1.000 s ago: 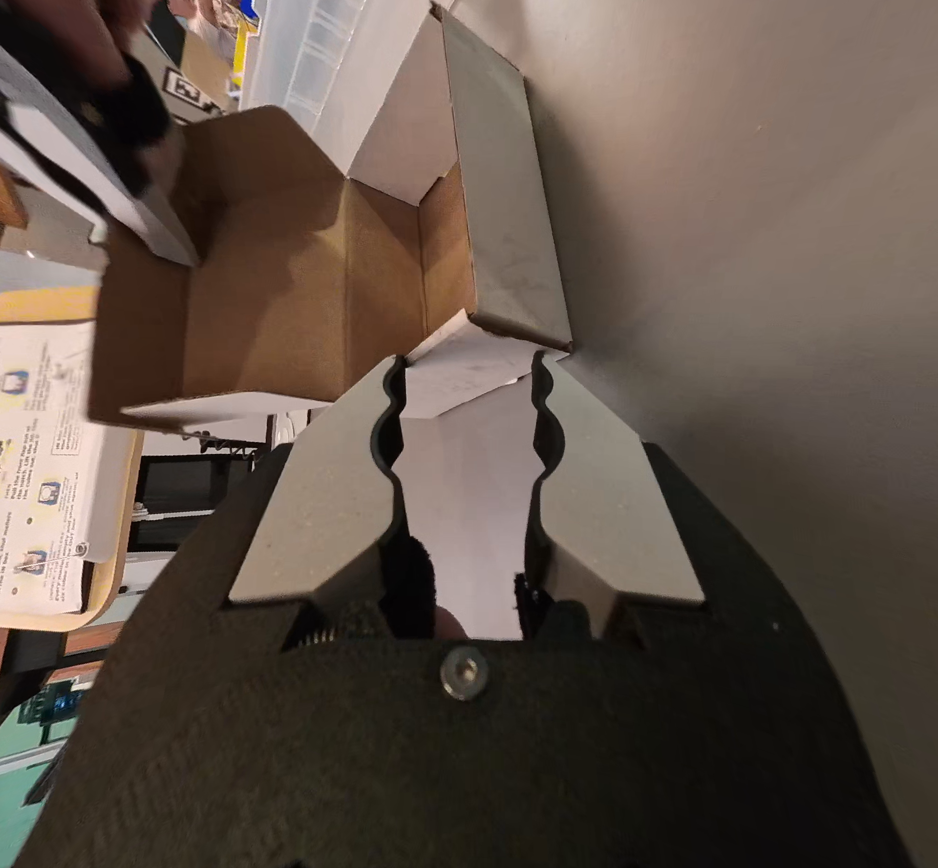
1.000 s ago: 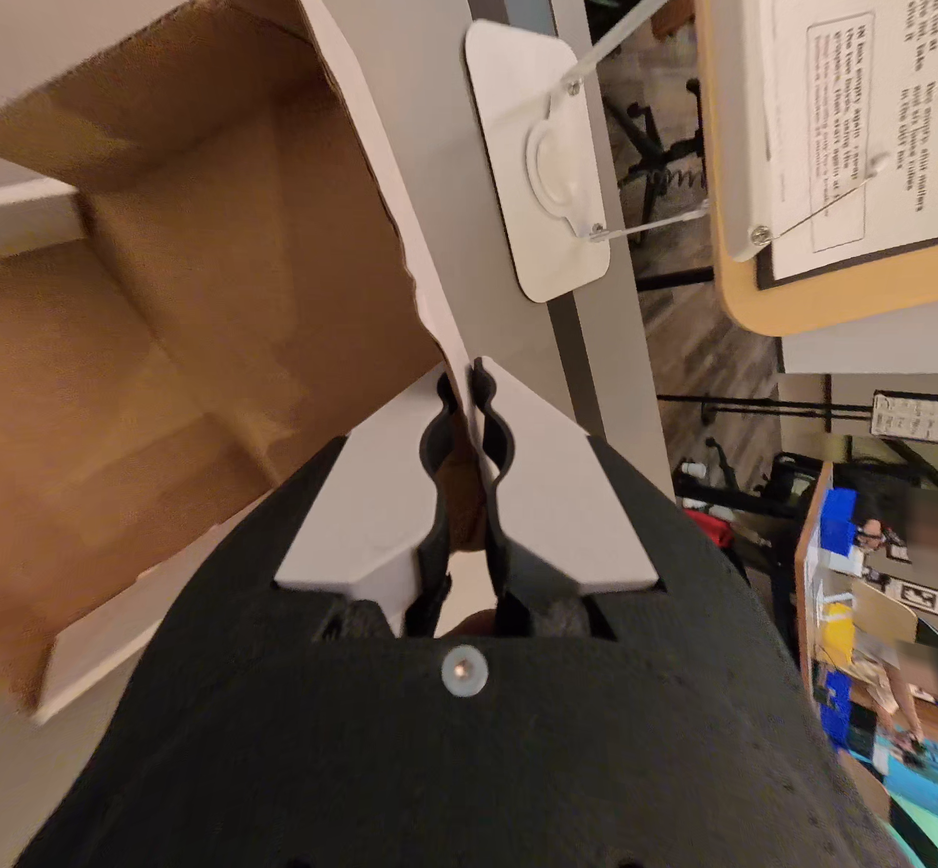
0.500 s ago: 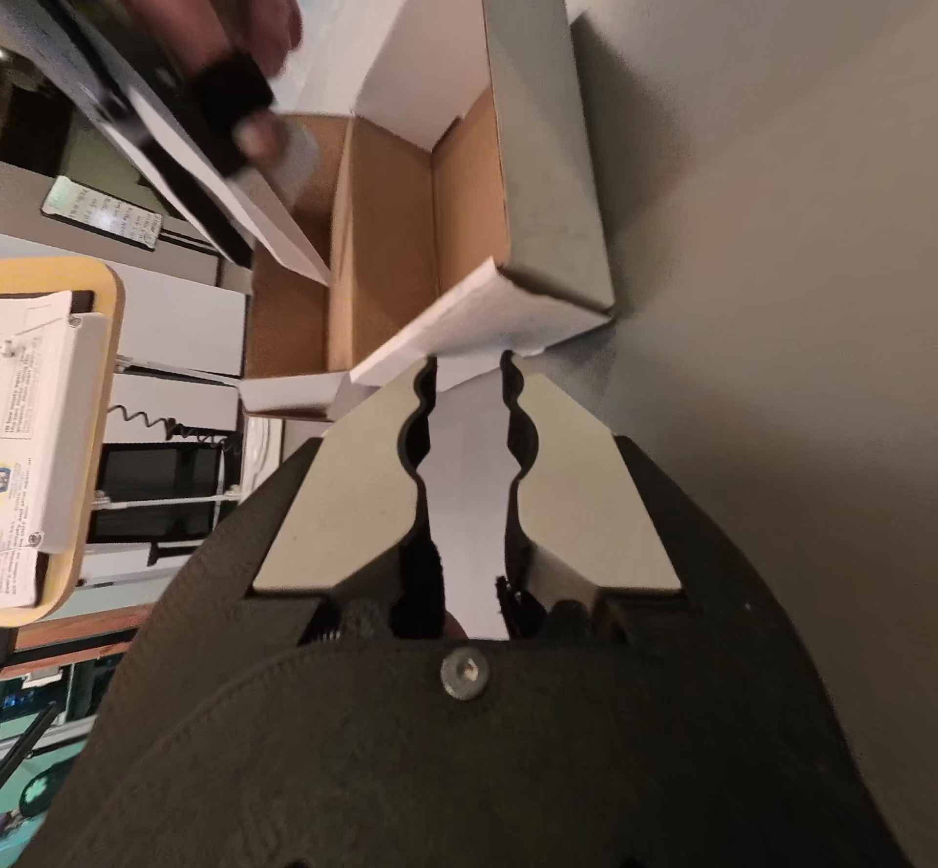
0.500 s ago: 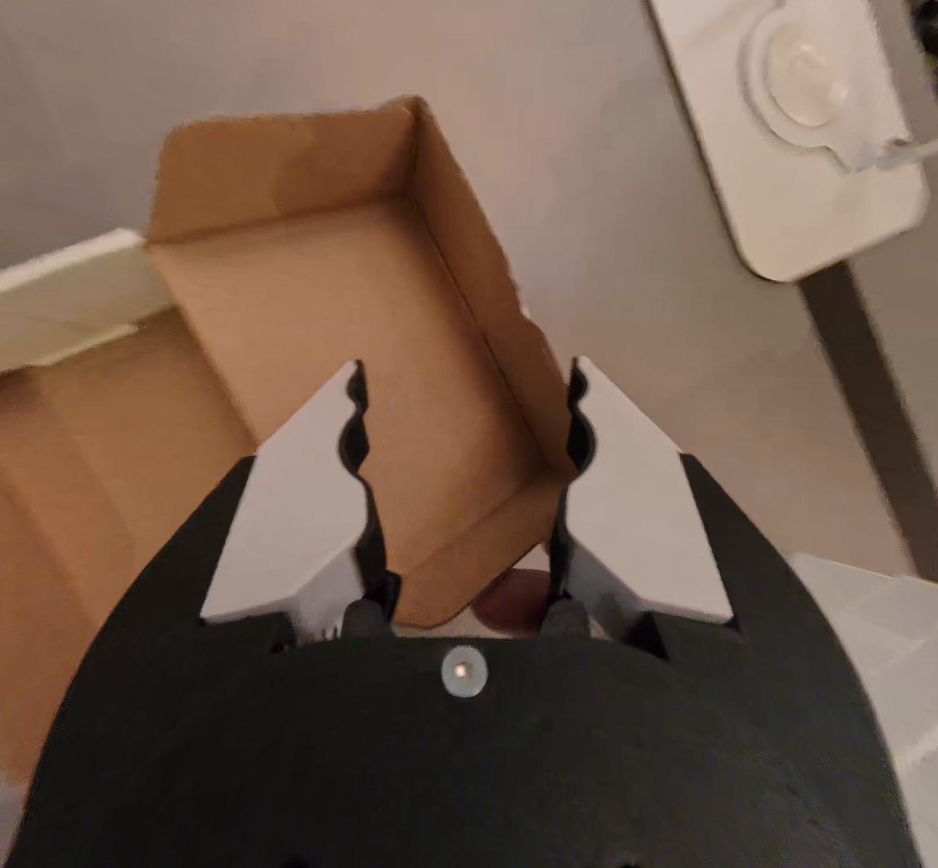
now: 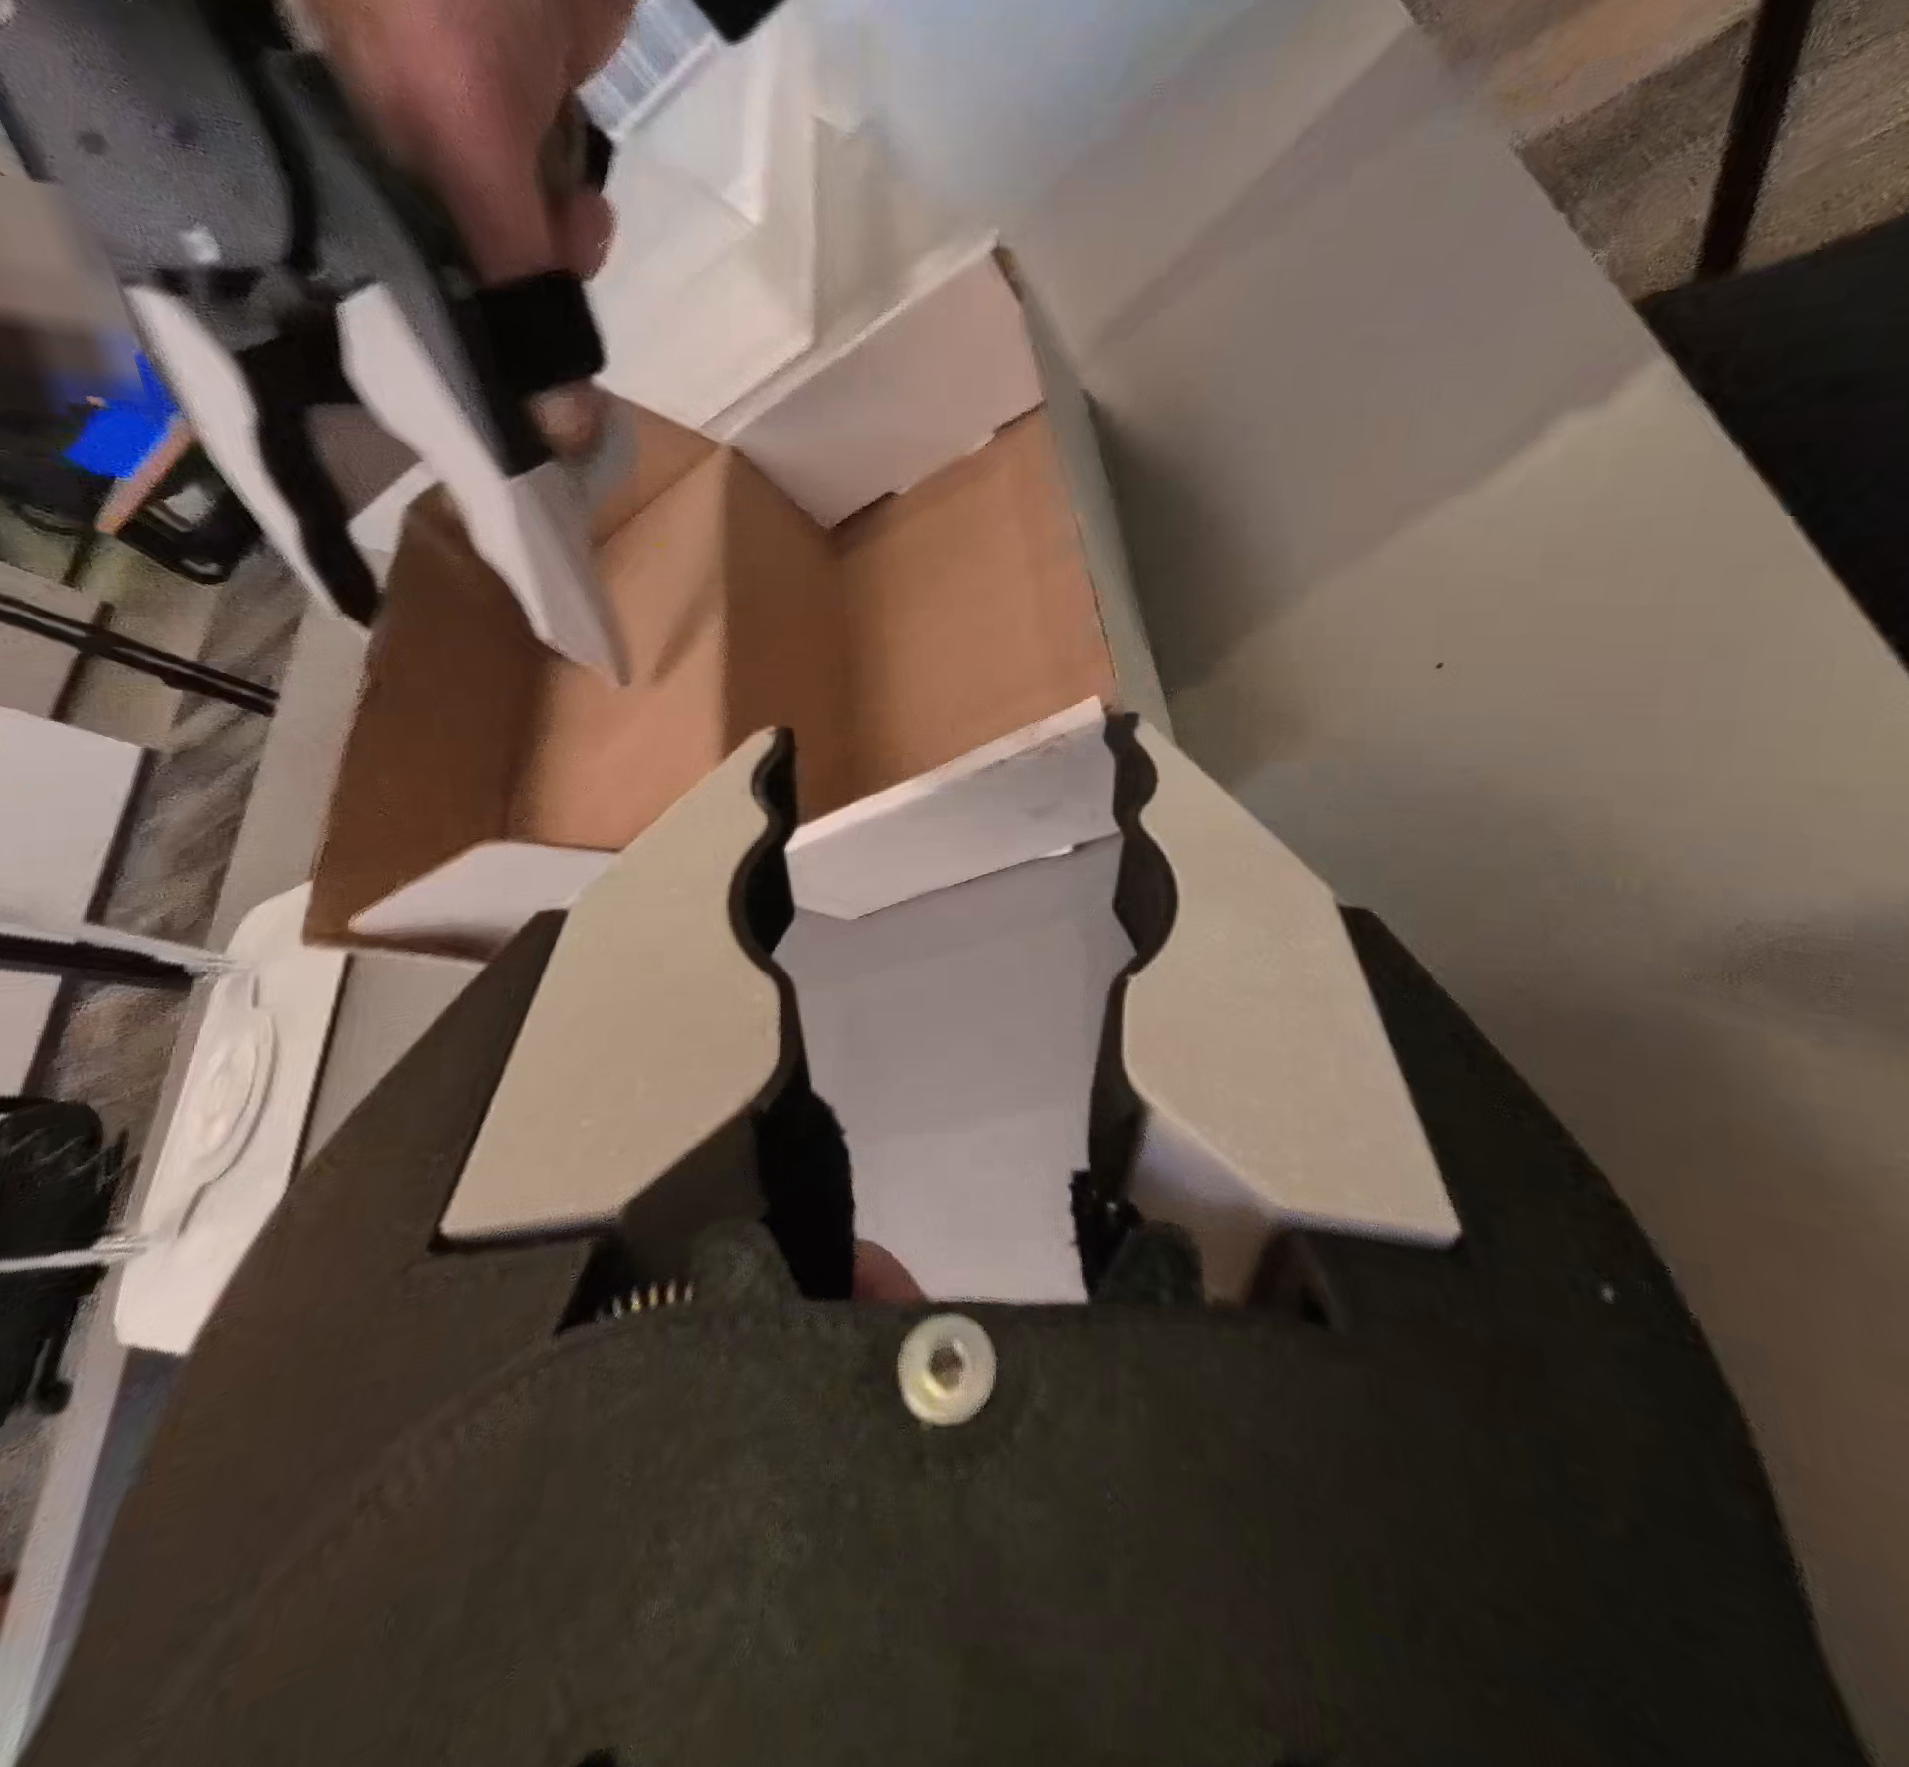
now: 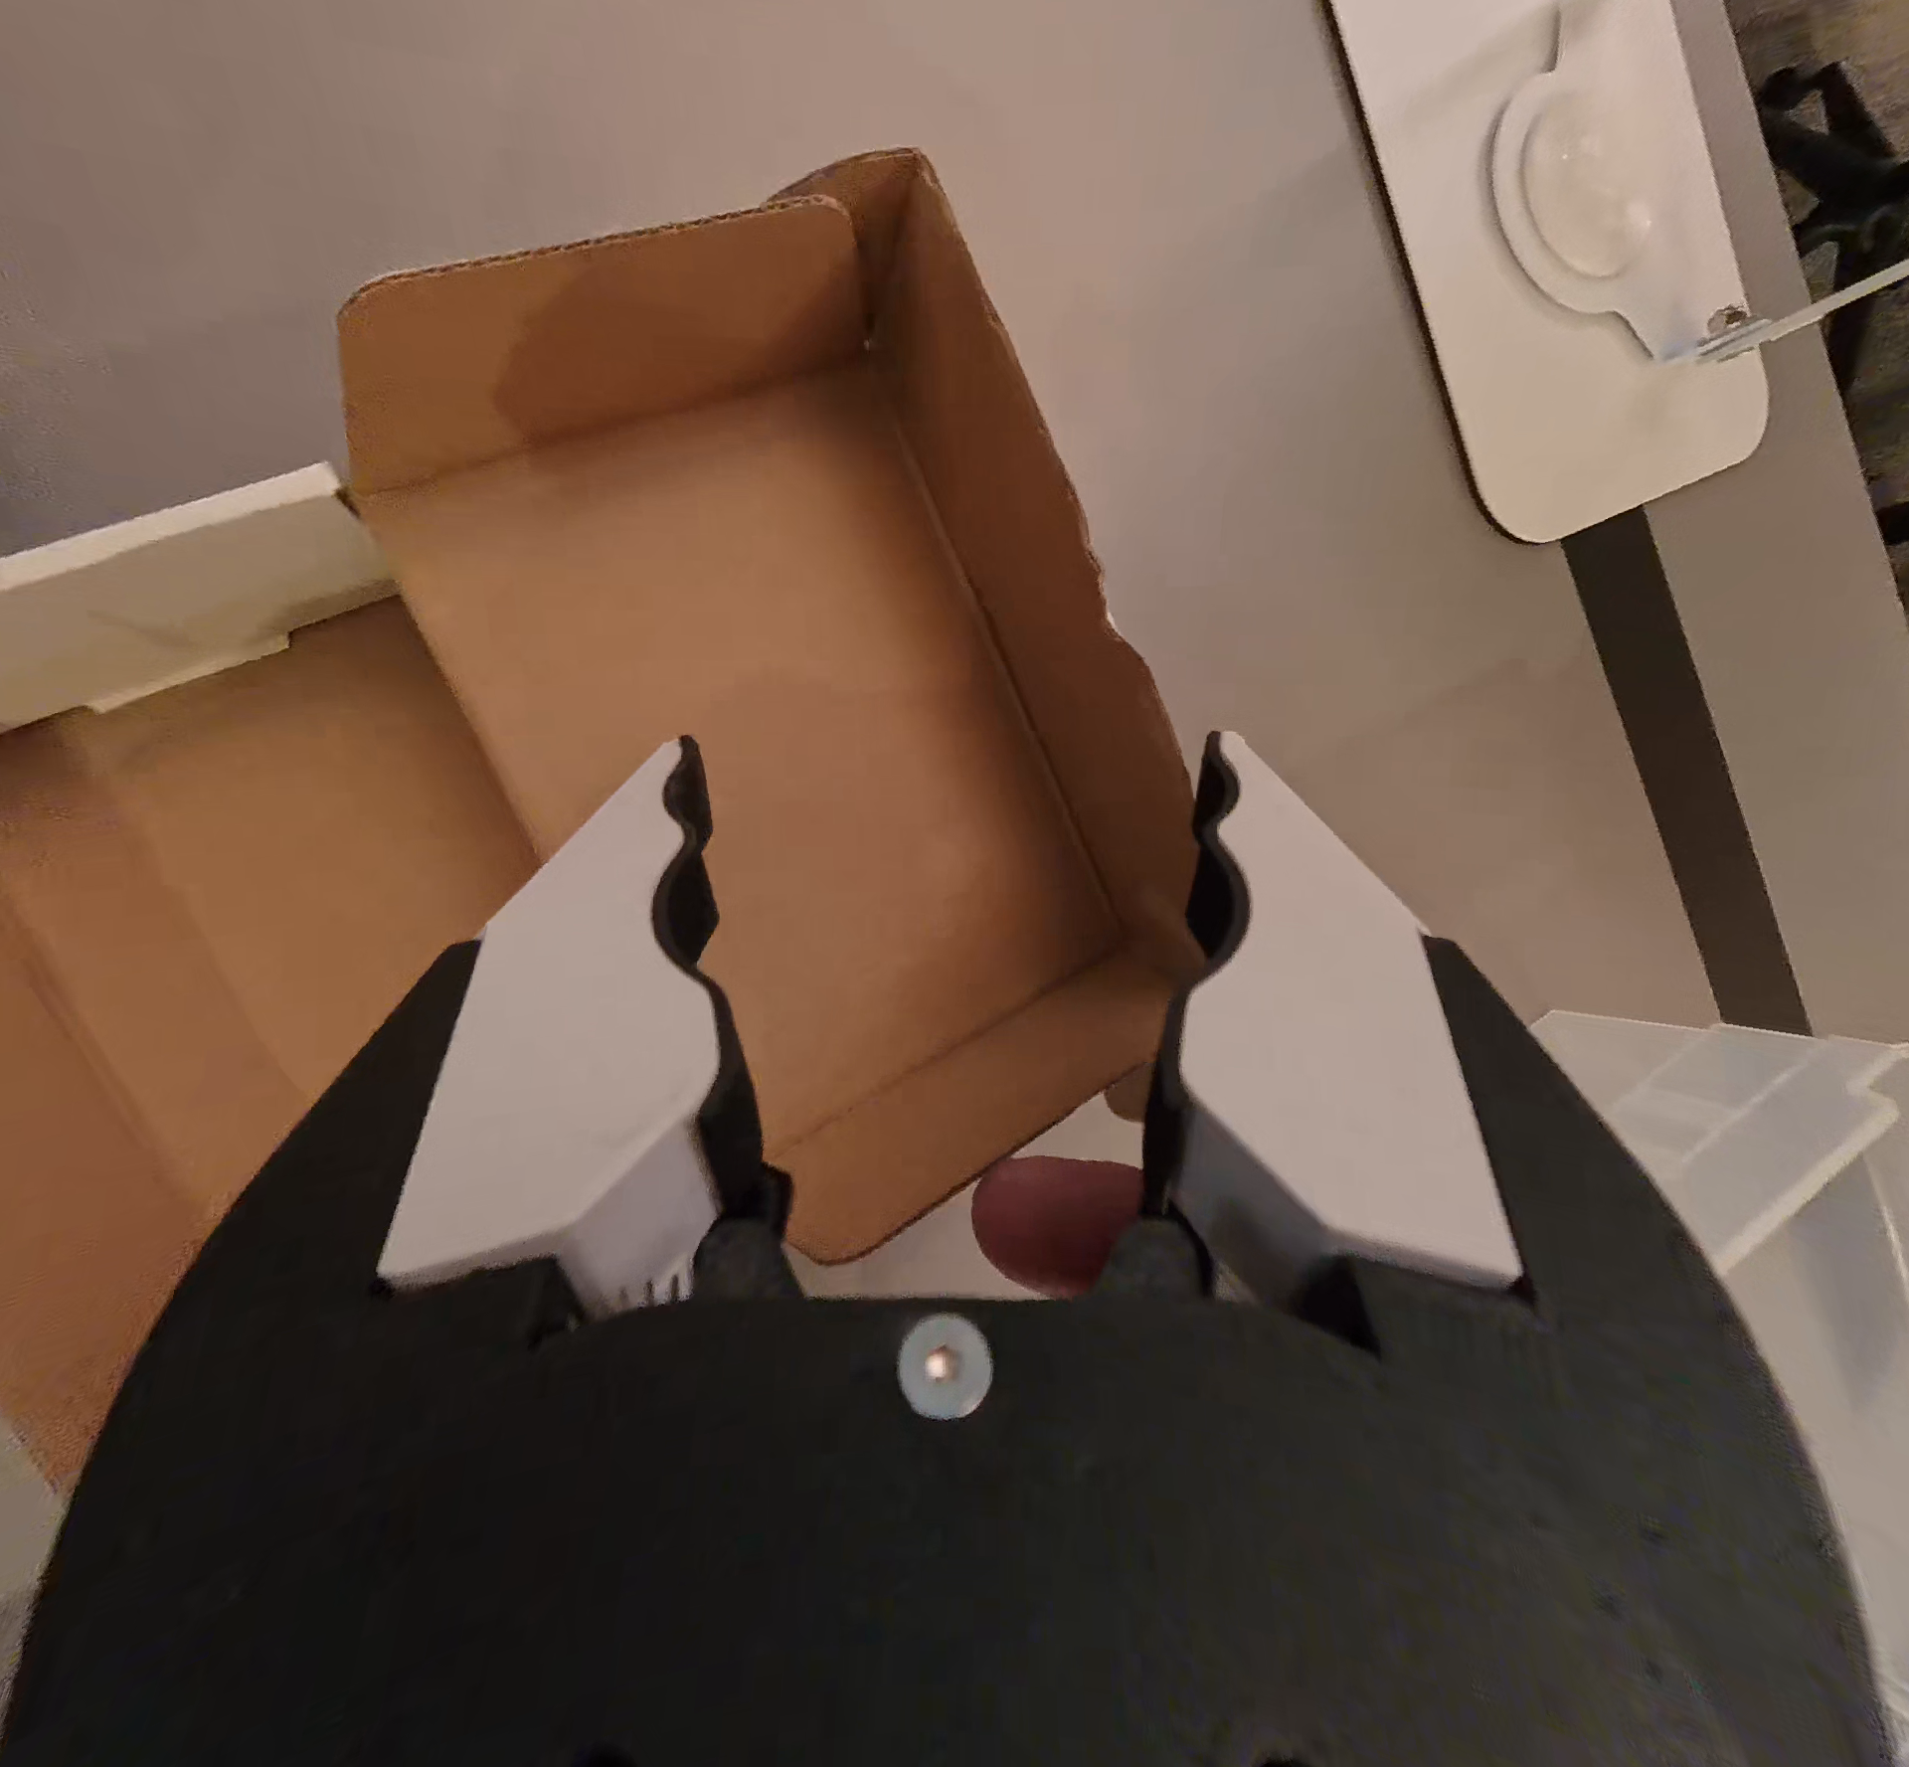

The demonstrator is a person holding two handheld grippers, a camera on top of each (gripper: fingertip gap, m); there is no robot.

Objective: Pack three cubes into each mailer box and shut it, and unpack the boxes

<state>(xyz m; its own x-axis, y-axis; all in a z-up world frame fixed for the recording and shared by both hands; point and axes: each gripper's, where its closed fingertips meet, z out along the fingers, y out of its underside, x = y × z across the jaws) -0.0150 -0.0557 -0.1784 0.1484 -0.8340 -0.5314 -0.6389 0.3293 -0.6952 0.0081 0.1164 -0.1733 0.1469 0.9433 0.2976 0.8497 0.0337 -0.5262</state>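
Observation:
A white mailer box (image 5: 1043, 374) with a brown inside lies open on the grey table. No cubes show inside it or anywhere else. My left gripper (image 5: 950, 746) is open, low at the near end of the box, with a white end flap (image 5: 930, 829) lying just past its fingertips. My right gripper (image 6: 950, 746) is open and empty, hovering above the box's opened-out brown lid half (image 6: 785, 643). In the left wrist view the right gripper (image 5: 465, 591) is held by a hand above the far left part of the box.
A white stand base (image 6: 1529, 199) sits at the table edge to the right of the box and also shows in the left wrist view (image 5: 222, 1108). A clear plastic bin (image 6: 1756, 1160) is at the lower right. Bare grey table (image 6: 620, 13) lies beyond the box.
My right gripper let go of the lid edge, opened wide and rose above the box. The lid now lies open. My left gripper narrowed, then opened wider.

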